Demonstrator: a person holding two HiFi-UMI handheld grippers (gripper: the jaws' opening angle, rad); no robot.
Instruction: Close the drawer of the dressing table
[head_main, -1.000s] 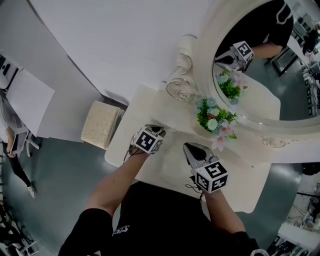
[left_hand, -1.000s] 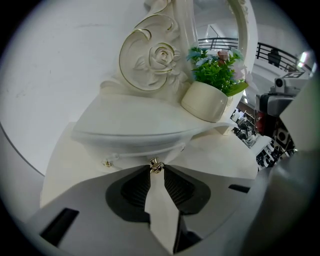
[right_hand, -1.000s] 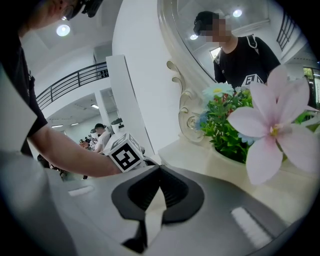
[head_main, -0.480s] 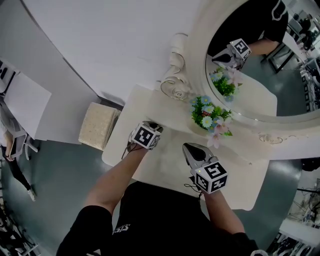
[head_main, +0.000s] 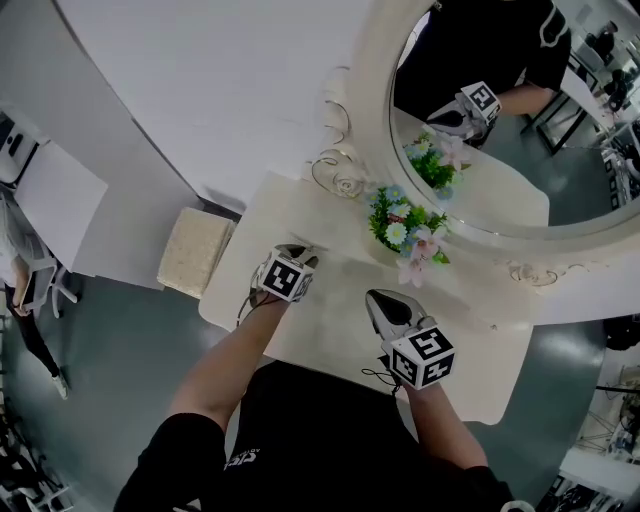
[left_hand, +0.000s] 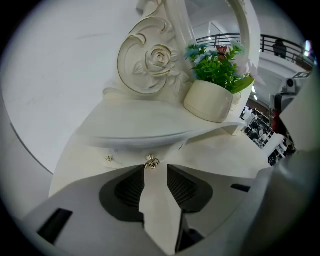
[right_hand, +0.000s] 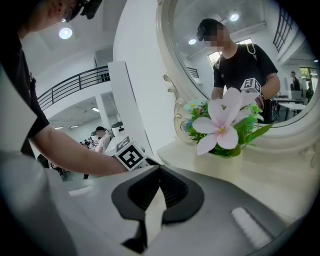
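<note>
Left gripper (left_hand: 155, 169): forearm extended, tilted downward; jaws apart, just been opening, gold knob (left_hand: 151, 162) between the tips, unclamped.
Right gripper (right_hand: 160, 167): above the tabletop (head_main: 340, 300); jaws together, empty.
Drawer (left_hand: 125, 153): beneath the flowerpot (left_hand: 207, 100) shelf (left_hand: 140, 125).

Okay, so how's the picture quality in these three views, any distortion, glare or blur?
Head view: strong fisheye, the wall edges bow; light is soft and even. Left gripper view: black vignette at the corners, the gold knob is sharp. Right gripper view: a ceiling lamp blows out white, the pink flower is crisp.
</note>
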